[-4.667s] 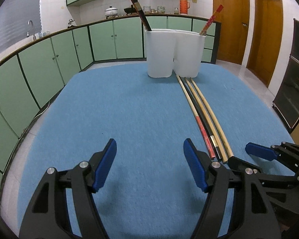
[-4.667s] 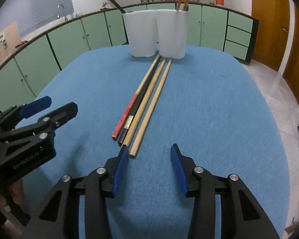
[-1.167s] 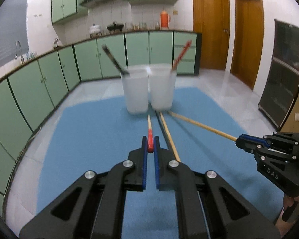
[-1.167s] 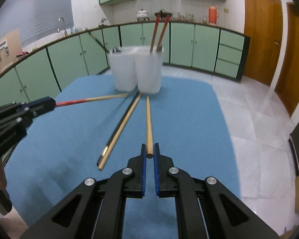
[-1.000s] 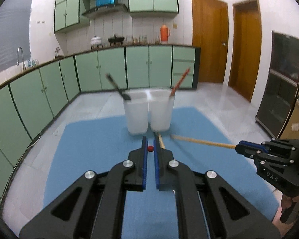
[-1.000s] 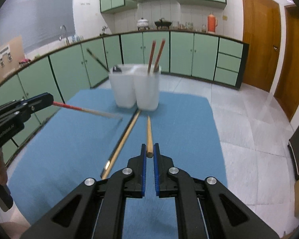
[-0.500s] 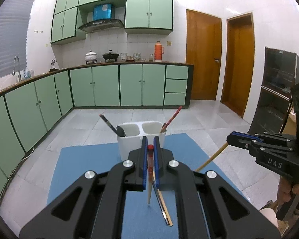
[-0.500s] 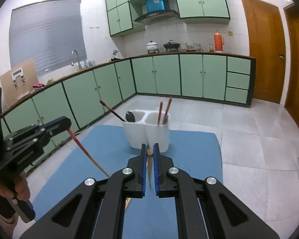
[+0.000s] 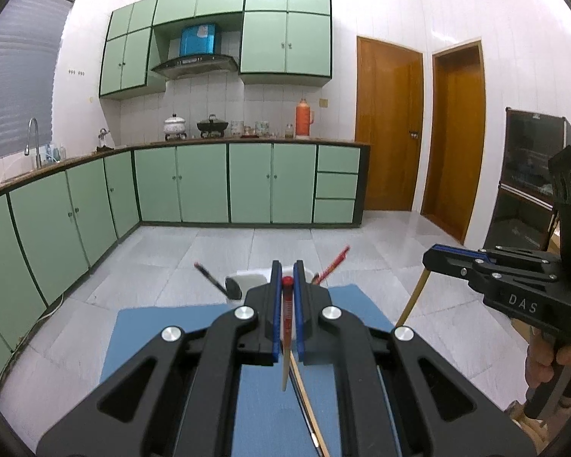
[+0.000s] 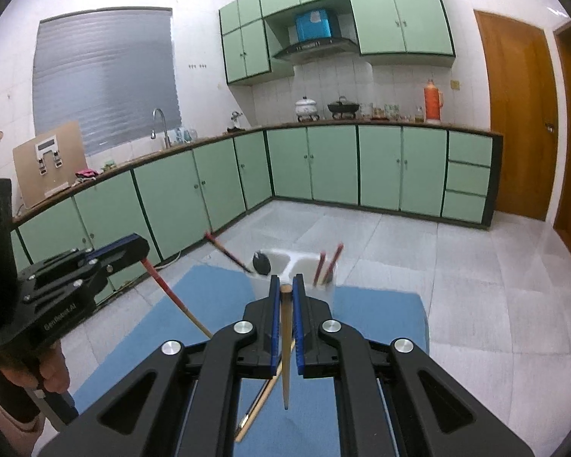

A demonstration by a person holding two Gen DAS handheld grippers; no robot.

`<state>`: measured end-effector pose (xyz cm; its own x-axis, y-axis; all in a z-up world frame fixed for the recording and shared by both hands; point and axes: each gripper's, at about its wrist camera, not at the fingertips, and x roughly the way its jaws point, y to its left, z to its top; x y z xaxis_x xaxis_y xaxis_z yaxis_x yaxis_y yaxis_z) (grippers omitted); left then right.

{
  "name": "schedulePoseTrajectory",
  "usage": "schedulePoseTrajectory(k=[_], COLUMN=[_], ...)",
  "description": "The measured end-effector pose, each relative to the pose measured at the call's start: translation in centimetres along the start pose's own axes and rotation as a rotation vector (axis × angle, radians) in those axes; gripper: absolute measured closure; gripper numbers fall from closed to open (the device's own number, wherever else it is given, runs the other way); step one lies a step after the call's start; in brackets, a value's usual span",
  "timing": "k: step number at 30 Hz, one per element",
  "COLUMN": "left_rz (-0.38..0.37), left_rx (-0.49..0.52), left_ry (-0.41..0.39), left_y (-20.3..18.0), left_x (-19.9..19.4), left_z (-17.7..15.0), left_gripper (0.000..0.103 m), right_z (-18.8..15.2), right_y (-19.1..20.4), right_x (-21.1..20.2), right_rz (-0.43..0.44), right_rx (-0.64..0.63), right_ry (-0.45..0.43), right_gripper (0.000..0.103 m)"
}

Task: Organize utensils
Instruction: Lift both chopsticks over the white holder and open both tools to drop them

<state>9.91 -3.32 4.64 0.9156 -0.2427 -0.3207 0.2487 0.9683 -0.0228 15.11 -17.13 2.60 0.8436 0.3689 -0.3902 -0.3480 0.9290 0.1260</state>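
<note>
My left gripper (image 9: pixel 287 281) is shut on a red-topped chopstick (image 9: pixel 285 327) that hangs down, tip toward the blue mat (image 9: pixel 163 327). My right gripper (image 10: pixel 284 289) is shut on a plain wooden chopstick (image 10: pixel 285 346), also hanging tip down. Both are raised high above the table. The white two-cup holder (image 10: pixel 300 262) stands at the mat's far end with a dark spoon (image 10: pixel 260 261) in its left cup and red chopsticks (image 10: pixel 329 261) in its right cup. Two more chopsticks (image 10: pixel 262 400) lie on the mat below. The left gripper also shows in the right wrist view (image 10: pixel 131 253), the right gripper in the left wrist view (image 9: pixel 437 257).
Green kitchen cabinets (image 9: pixel 209 186) and a counter with pots run along the far wall and the left. Wooden doors (image 9: pixel 388 129) are at the right. A dark glass cabinet (image 9: pixel 529 175) stands at the far right. Tiled floor (image 10: pixel 418 259) surrounds the table.
Both grippers have risen further with their chopsticks, which now hang steeper. The holder and mat sit lower and smaller in both views.
</note>
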Motion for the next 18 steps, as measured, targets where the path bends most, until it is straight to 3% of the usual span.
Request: schedulePoseTrajectory(k=[8,18], left_rz=[0.013,0.037], left_rx=[-0.027,-0.053], left_ry=[-0.08,-0.158], left_y=[0.6,1.8], left_x=[1.9,6.2], left_z=[3.7,8.6], left_gripper=[0.098,0.098], right_z=[5.4,10.6], right_y=[-0.5,-1.0], right_x=[2.0,6.7], right_rz=[0.014,-0.036], right_rx=[0.025,0.003], right_ry=[-0.097,-0.144], right_gripper=[0.097,0.097])
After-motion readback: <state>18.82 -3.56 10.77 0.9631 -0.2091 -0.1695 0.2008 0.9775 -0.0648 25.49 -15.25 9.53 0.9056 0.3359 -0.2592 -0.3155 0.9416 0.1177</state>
